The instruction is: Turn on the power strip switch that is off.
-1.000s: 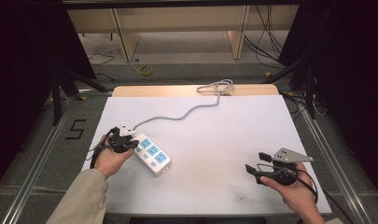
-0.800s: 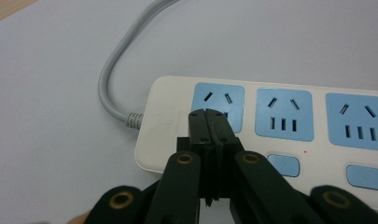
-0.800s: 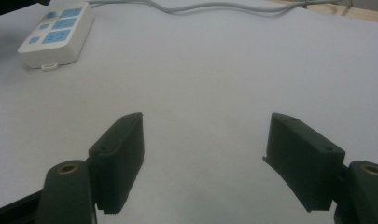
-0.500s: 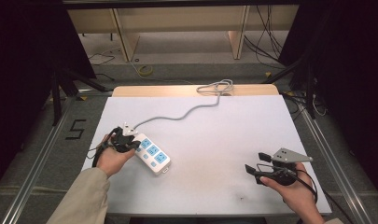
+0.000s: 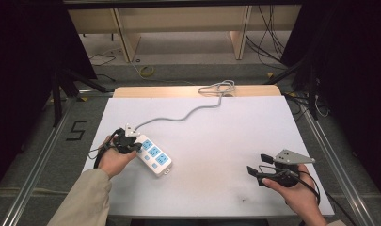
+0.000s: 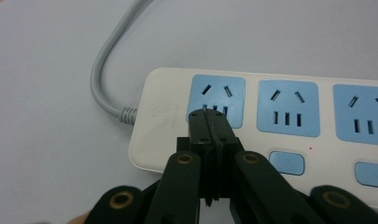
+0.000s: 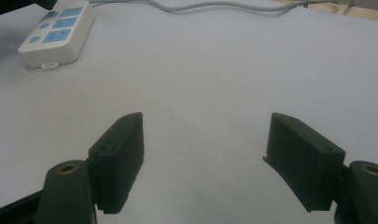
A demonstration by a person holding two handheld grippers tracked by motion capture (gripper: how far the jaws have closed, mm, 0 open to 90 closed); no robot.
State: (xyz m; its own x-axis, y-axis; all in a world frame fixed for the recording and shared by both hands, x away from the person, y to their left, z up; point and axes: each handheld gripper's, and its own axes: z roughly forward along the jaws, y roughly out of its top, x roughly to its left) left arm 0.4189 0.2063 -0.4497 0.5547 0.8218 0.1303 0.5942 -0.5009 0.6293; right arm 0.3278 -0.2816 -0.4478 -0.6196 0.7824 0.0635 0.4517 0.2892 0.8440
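You're pressing the closed left hand-held gripper (image 6: pixel 213 122) onto the power strip (image 6: pixel 280 135) at the table's (image 5: pixel 216 141) left — likely steadying it — while keeping the right hand-held gripper (image 7: pixel 203 158) open, empty, well apart.

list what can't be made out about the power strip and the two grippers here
- Left gripper: shut; whether its tips touch the power strip is unclear, since the jaws cover that spot.
- Strip's far end: cut off by the left gripper view's right edge.
- Cable: its plug end is too small in the high view.
- Right gripper: open over bare table.
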